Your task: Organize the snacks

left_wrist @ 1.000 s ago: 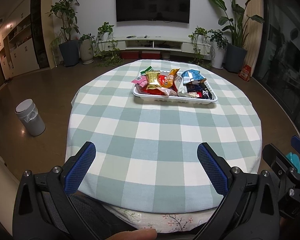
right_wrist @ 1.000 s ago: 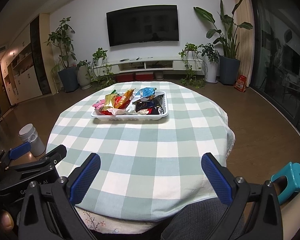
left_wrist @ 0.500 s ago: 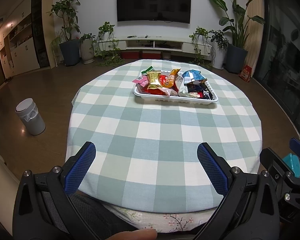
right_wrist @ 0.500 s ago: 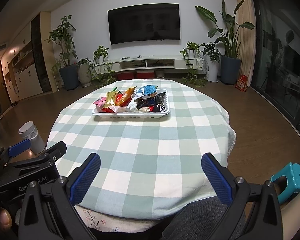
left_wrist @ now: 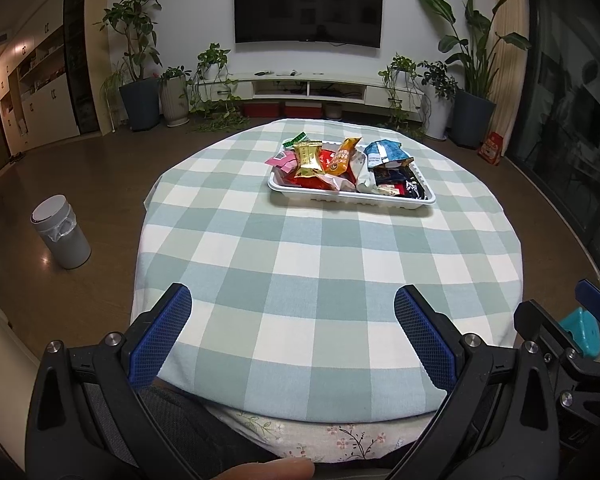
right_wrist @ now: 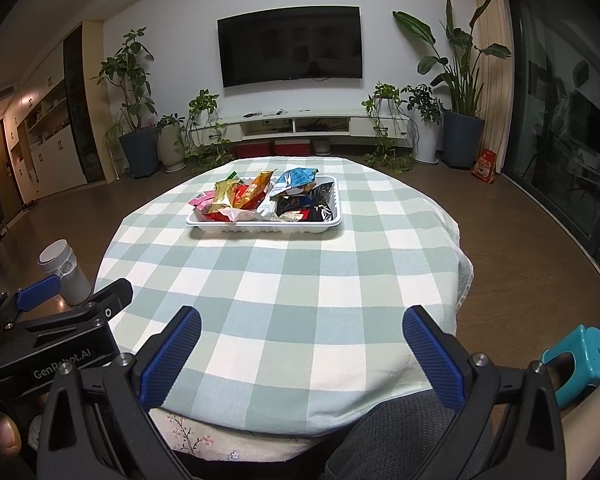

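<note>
A white tray (left_wrist: pixel 352 198) (right_wrist: pixel 260 227) stands on the far half of the round checked table (left_wrist: pixel 324 264) (right_wrist: pixel 292 280). It holds several snack packets, among them a gold one (left_wrist: pixel 309 159), an orange one (left_wrist: pixel 342 155) and a blue one (left_wrist: pixel 385 151) (right_wrist: pixel 296 178). My left gripper (left_wrist: pixel 292 312) hangs open over the table's near edge, nothing between its blue pads. My right gripper (right_wrist: pixel 300 332) is open too, at the near edge, empty. Both are well short of the tray.
A grey bin (left_wrist: pixel 60 232) stands on the floor left of the table. A teal stool (right_wrist: pixel 576 360) sits at the near right. Potted plants (left_wrist: pixel 138 80), a TV unit (left_wrist: pixel 312 88) and a glass door (left_wrist: pixel 572 132) line the room's far side and right.
Both views have shifted slightly, the right gripper edging a little closer to the table. Both grippers stay open and empty; the tray has not moved.
</note>
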Demonstrator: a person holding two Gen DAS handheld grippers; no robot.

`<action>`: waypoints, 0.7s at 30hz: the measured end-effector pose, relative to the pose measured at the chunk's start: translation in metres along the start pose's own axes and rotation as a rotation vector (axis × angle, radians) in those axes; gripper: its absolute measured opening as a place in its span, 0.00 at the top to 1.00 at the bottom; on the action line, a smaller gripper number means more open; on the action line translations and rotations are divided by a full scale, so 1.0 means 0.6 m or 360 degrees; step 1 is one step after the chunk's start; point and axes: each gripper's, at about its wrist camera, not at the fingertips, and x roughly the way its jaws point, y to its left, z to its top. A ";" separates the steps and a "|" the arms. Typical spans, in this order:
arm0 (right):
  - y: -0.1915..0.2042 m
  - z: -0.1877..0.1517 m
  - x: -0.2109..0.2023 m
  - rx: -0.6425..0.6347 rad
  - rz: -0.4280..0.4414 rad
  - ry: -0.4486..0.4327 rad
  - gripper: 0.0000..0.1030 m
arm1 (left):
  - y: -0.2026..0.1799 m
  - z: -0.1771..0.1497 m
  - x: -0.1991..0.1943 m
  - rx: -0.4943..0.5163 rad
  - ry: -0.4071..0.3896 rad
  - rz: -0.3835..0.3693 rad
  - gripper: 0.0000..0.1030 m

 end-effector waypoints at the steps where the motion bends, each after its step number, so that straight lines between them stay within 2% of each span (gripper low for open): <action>1: 0.000 0.002 0.001 0.0001 0.0001 -0.0001 0.00 | 0.000 0.000 0.000 -0.0002 0.0000 -0.0002 0.00; 21: 0.002 0.000 -0.001 -0.0003 0.0002 0.0001 0.00 | 0.001 -0.001 0.001 -0.0001 0.0001 0.0002 0.00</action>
